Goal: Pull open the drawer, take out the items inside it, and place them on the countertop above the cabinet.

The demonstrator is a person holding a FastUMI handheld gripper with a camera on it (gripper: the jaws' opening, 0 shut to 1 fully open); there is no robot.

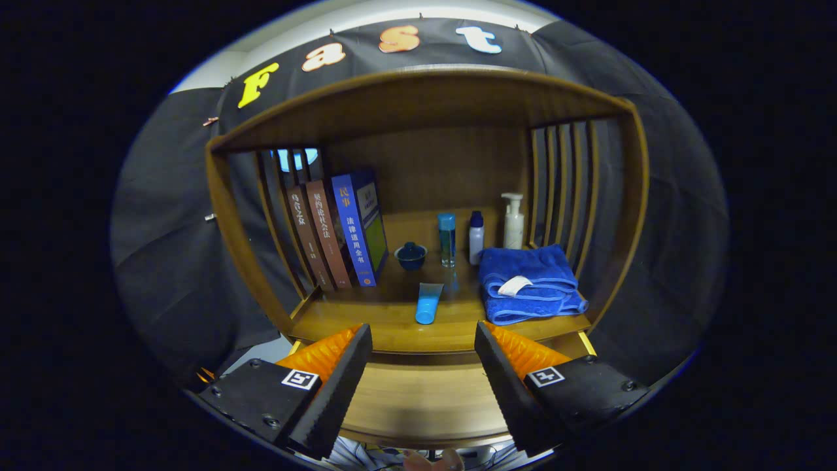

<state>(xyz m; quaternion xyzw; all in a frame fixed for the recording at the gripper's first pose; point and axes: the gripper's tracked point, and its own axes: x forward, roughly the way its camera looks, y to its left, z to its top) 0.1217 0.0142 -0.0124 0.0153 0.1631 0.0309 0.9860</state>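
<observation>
Hovering before the cabinet, the gripper [423,366] held its fingers spread and empty.

In the gripper view, the fingers sat wide apart at the lower middle of the frame, pinching nothing, probably squared to the cabinet front so they could reach for the drawer [425,399], whose plain wooden face lay between and just below them; whether it was shut or ajar I could not tell, and no handle was clear. Above it, mid-frame, the countertop [392,314] carried a tube [428,304] lying with its long axis running front to back, cap end toward the fingers. A folded towel [529,281] lay right of it, books [340,229] leaned at left, bottles [477,235] stood behind.
</observation>
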